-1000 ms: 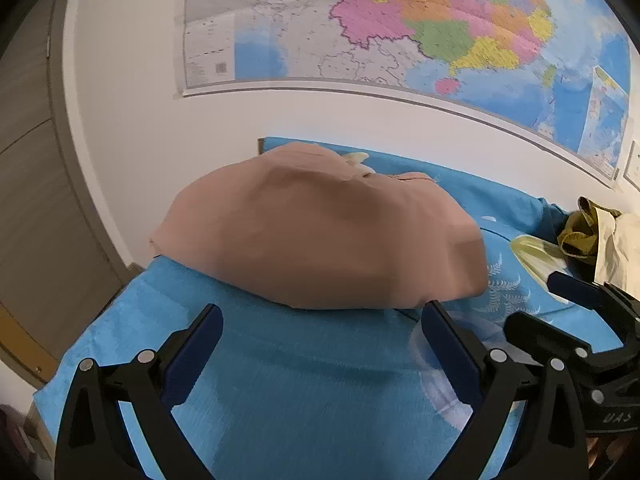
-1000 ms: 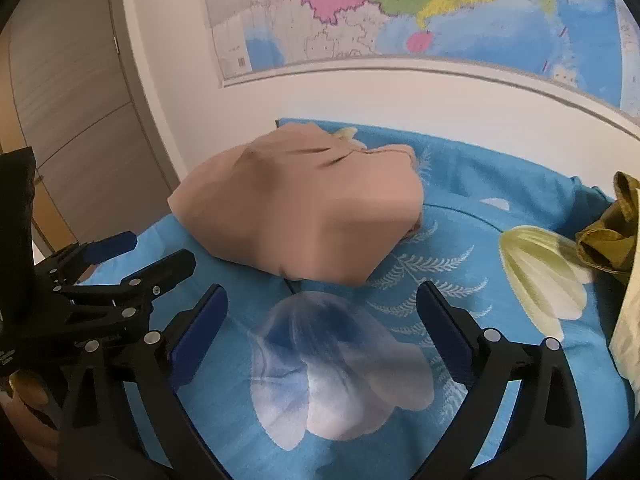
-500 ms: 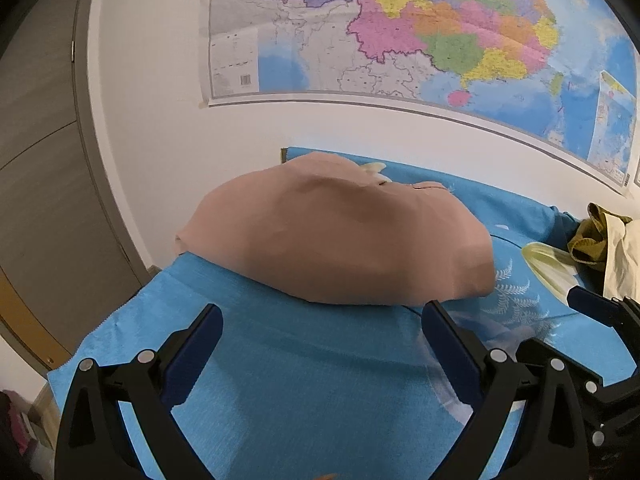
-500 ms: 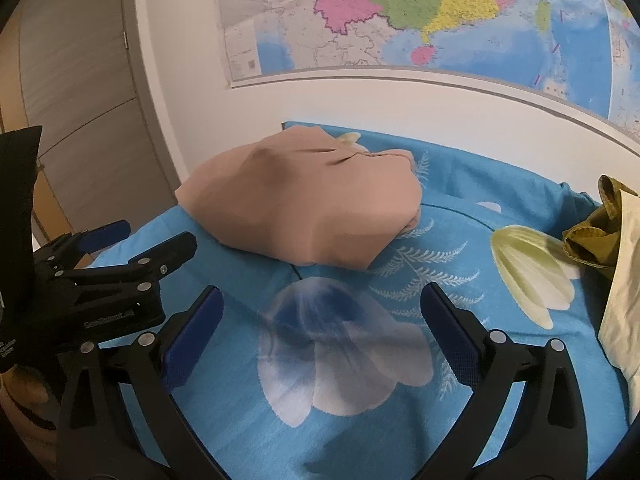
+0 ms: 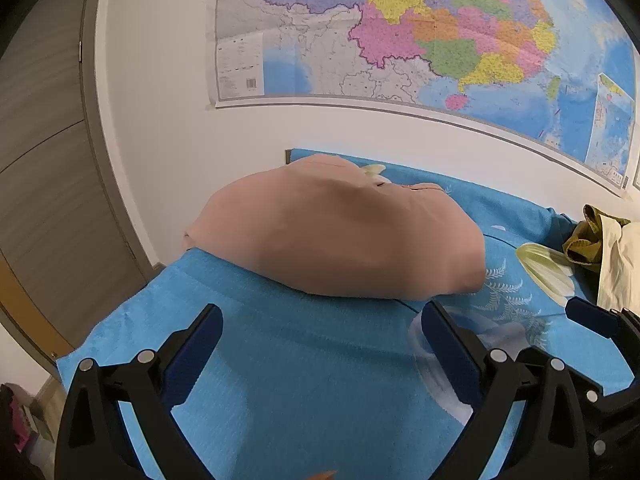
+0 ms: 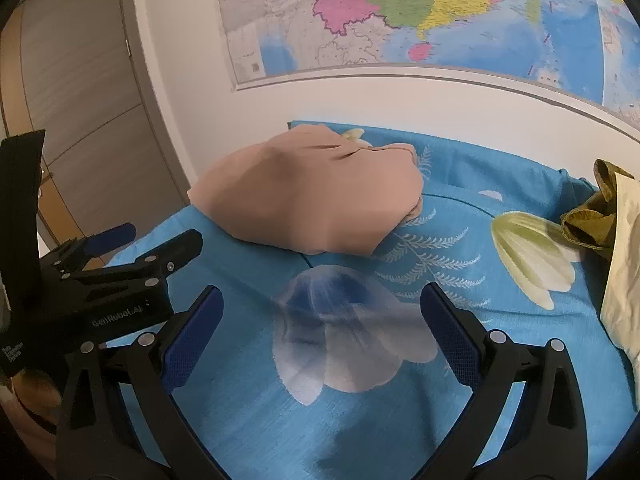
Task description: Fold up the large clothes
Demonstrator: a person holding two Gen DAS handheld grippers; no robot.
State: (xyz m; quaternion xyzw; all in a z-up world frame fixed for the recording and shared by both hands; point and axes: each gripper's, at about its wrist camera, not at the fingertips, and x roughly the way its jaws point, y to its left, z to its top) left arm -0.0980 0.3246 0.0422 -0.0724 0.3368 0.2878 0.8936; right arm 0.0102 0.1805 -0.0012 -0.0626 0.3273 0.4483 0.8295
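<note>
A folded tan garment (image 5: pixel 340 236) lies in a smooth mound on the blue flowered bedsheet (image 5: pixel 312 380), near the far left corner of the bed. In the right wrist view the same tan garment (image 6: pixel 312 200) sits ahead and left of centre. My left gripper (image 5: pixel 320 340) is open above the bare sheet, a short way back from the garment's near edge. My right gripper (image 6: pixel 320 320) is open too, over a white flower print, holding nothing. The left gripper (image 6: pixel 132 248) also shows at the left of the right wrist view.
An olive cloth (image 6: pixel 592 216) and a cream cloth (image 6: pixel 624 280) lie heaped at the right edge of the bed. A large wall map (image 5: pixel 400 32) hangs behind the bed. A wooden wardrobe (image 5: pixel 44 160) stands at left, past the bed's edge (image 5: pixel 120 312).
Both grippers have drawn back and risen from the tan garment, which now looks smaller and farther. The garment lies still, and both grippers stay open.
</note>
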